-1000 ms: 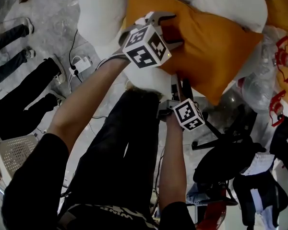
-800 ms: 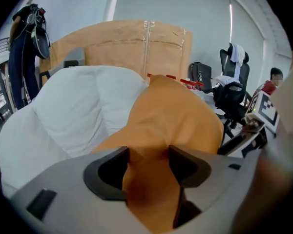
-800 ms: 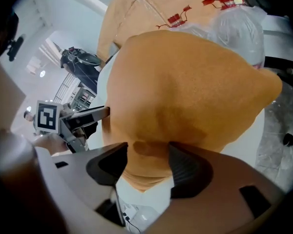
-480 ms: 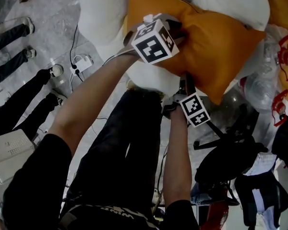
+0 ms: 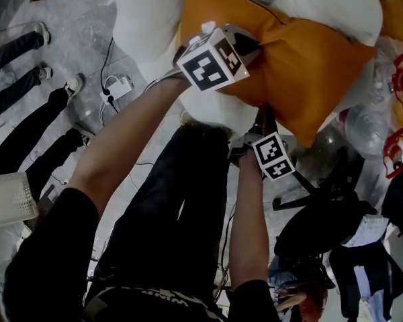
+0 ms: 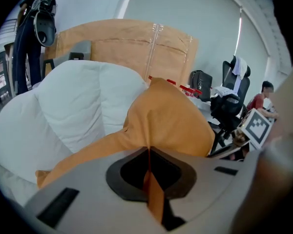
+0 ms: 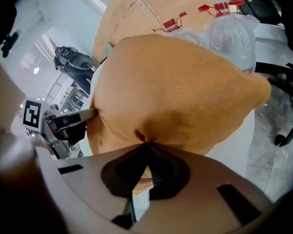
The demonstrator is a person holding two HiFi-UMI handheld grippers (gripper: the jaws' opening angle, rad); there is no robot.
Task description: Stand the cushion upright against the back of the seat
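While in left gripper [image 6: 147, 152] and right gripper [image 7: 145, 143], orange cushion [image 5: 302, 59] against white seat [image 5: 144, 19].

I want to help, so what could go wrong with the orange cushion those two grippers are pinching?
The left gripper and right gripper each pinch only a thin fold of the orange cushion, so it might slip free when lifted. The white seat is puffy and rounded, so the cushion may flop over. Its corner could bump the plastic bottle.
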